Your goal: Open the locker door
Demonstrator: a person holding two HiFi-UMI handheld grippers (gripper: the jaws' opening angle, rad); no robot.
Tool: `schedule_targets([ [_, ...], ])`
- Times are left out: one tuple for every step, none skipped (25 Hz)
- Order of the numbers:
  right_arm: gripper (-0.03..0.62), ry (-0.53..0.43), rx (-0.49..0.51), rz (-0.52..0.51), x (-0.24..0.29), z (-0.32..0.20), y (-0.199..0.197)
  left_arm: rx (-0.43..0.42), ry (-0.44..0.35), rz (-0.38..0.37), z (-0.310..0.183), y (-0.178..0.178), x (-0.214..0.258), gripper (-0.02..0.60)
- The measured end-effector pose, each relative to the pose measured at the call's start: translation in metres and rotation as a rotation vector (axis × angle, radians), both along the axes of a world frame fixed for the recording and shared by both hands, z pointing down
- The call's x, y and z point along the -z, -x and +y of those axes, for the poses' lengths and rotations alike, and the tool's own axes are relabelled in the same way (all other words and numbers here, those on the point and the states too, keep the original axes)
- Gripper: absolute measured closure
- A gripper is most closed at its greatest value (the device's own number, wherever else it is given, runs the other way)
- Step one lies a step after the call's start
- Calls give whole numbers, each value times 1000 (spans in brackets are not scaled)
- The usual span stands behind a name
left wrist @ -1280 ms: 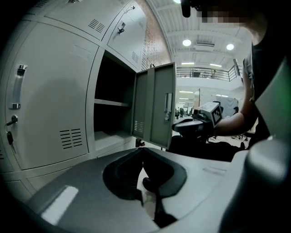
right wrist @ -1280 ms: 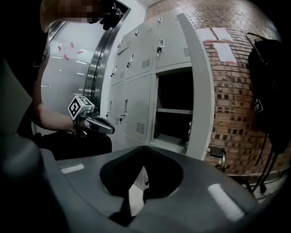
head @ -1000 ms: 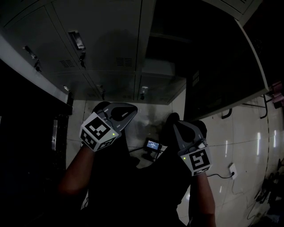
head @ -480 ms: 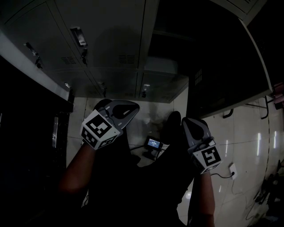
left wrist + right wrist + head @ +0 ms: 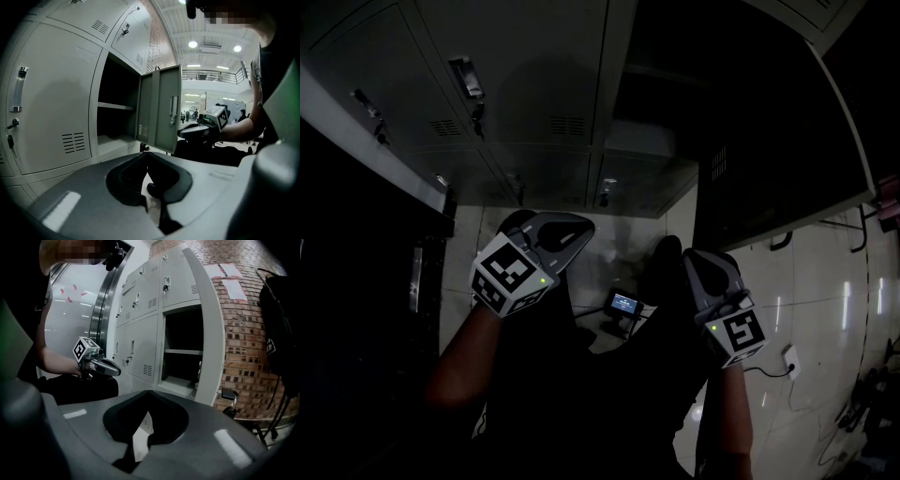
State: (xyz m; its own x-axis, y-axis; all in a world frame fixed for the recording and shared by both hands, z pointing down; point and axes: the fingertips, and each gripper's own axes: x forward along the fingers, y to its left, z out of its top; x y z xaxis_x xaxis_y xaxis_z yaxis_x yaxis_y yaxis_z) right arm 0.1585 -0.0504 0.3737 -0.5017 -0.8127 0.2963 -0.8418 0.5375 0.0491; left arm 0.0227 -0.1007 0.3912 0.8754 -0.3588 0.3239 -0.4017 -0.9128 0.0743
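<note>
The grey locker door (image 5: pixel 159 112) stands swung open, its handle (image 5: pixel 173 110) facing out, and shows a dark compartment (image 5: pixel 117 117) with one shelf. From the right gripper view the same compartment (image 5: pixel 183 352) is open, with the door (image 5: pixel 208 333) seen edge-on. My left gripper (image 5: pixel 581 225) is held low in front of the lockers, shut and empty. My right gripper (image 5: pixel 689 255) hangs beside it, also shut with nothing in it, clear of the door (image 5: pixel 769 159). Each gripper appears in the other's view: the right gripper (image 5: pixel 197 129) and the left gripper (image 5: pixel 105 366).
Closed lockers with handles and keys (image 5: pixel 469 84) fill the left side. A small lit device (image 5: pixel 624 305) and a white plug with cable (image 5: pixel 789 361) lie on the tiled floor. A black backpack (image 5: pixel 281 329) hangs by the brick wall (image 5: pixel 239 333).
The right gripper has drifted a little to the right and down. The left gripper has barely moved. The door stands as before.
</note>
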Motion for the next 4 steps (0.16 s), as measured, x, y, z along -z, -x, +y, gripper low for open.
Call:
schedule_targets([
  [592, 0, 0, 1, 0, 0, 0, 0, 0, 0, 0, 0, 0, 569],
  [592, -1, 1, 3, 0, 0, 1, -1, -1, 0, 0, 0, 0, 569],
  [592, -1, 2, 6, 0, 0, 1, -1, -1, -1, 0, 0, 0, 569],
  [592, -2, 3, 8, 0, 0, 1, -2, -1, -1, 0, 0, 0, 569],
])
